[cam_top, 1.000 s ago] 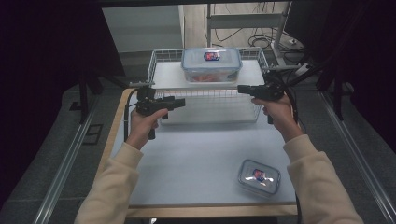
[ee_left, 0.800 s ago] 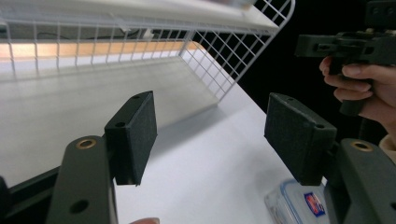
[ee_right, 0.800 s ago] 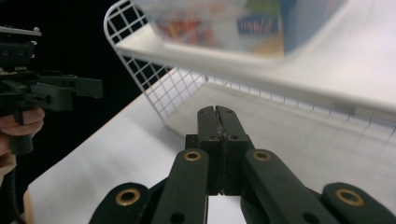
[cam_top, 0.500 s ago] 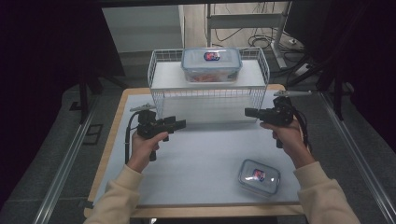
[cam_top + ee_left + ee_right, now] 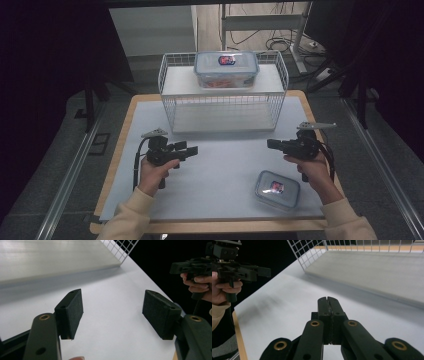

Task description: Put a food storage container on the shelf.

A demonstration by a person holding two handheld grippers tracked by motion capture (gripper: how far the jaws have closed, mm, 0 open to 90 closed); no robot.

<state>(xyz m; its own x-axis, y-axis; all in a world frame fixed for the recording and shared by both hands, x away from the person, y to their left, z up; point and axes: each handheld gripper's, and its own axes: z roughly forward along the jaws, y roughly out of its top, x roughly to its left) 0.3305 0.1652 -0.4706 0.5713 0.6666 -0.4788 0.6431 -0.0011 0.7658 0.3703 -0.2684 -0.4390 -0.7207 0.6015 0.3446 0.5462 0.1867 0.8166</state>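
A white wire rack (image 5: 223, 105) stands at the back of the table, and a clear lidded container (image 5: 226, 68) with reddish contents rests on its top shelf. A smaller lidded container (image 5: 276, 188) lies near the front right of the table. My left gripper (image 5: 191, 150) hovers low over the white mat at the left, pointing right. Its jaws stand open with nothing between the pads (image 5: 72, 311). My right gripper (image 5: 270, 144) hovers at the right just behind the small container, pointing left. Its pads (image 5: 328, 305) are pressed together, shut on nothing.
The white mat (image 5: 220, 165) covers a wooden table (image 5: 118, 150) whose edge shows at left and front. In the left gripper view the rack's wire corner (image 5: 120, 250) and lower shelf (image 5: 50, 257) lie ahead. Dark curtains and cables surround the table.
Both hands have come down and toward the table's front, away from the rack. The jaws look unchanged: left open, right shut.
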